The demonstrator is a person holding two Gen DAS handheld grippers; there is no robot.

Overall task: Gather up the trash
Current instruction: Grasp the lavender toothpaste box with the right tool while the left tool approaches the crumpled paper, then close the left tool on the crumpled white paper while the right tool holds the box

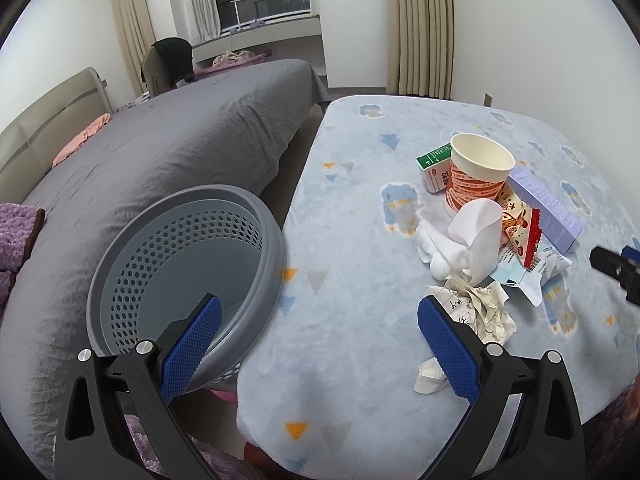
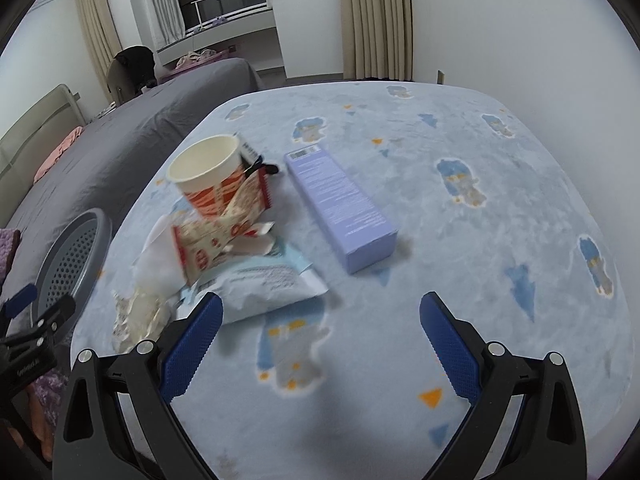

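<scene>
Both grippers, left gripper [image 1: 318, 344] and right gripper [image 2: 320, 344], gape empty above the trash pile [image 1: 486, 232] on the blue blanket [image 1: 352, 240]; judged best: pinch crumpled paper [image 1: 486, 310] first, then carry it to the grey basket [image 1: 188, 264] just beside the blanket.

Both wrist views face forward over table [image 1: 340, 300] – shared trash pile, basket [image 1: 184, 256].

Grey perforated basket [image 1: 180, 264]; pale-blue cloth [image 2: 460, 240] (orange triangles) — lilac box [image 2: 340, 208], red-and-white cup [image 1: 478, 176].
</scene>
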